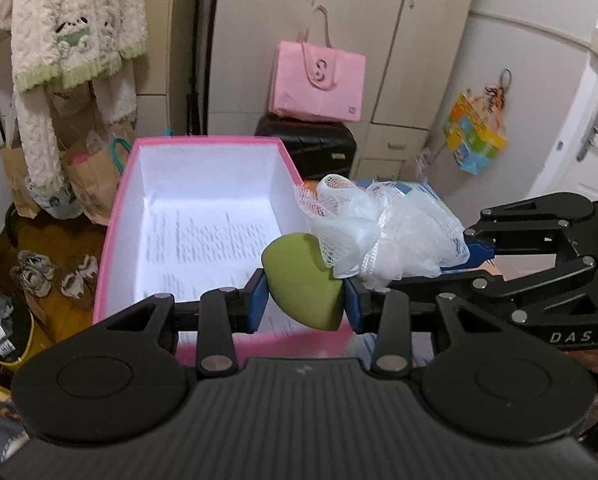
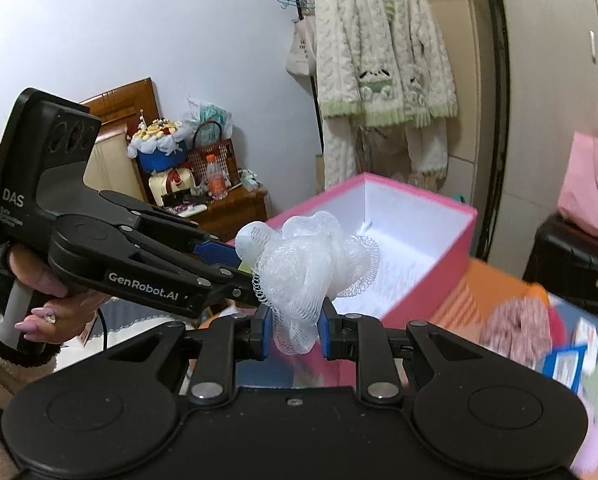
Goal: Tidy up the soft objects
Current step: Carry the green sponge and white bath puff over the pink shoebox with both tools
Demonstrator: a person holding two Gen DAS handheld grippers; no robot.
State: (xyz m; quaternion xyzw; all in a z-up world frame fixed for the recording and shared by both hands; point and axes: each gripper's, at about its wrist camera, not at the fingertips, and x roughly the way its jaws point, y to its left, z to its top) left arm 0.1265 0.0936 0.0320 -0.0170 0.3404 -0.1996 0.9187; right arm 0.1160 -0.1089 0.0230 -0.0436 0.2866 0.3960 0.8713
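In the left wrist view my left gripper (image 1: pixel 305 300) is shut on a green egg-shaped sponge (image 1: pixel 299 276), held over the near right corner of an open pink box (image 1: pixel 203 143) with a white inside. Just right of it, my right gripper (image 1: pixel 455 260) grips a white mesh bath pouf (image 1: pixel 379 232). The right wrist view shows the right gripper (image 2: pixel 295 332) shut on the pouf (image 2: pixel 307 256), with the pink box (image 2: pixel 431 276) behind it. There the left gripper (image 2: pixel 235 272) comes in from the left, held by a hand (image 2: pixel 47 292); the pouf nearly hides its sponge.
A pink paper bag (image 1: pixel 319 80) sits on a black suitcase (image 1: pixel 311 144) behind the box. A white knit cardigan (image 1: pixel 71 28) hangs at left above paper bags and shoes (image 1: pixel 35 272). A fuzzy pink ring (image 2: pixel 515 324) lies on the orange surface right of the box.
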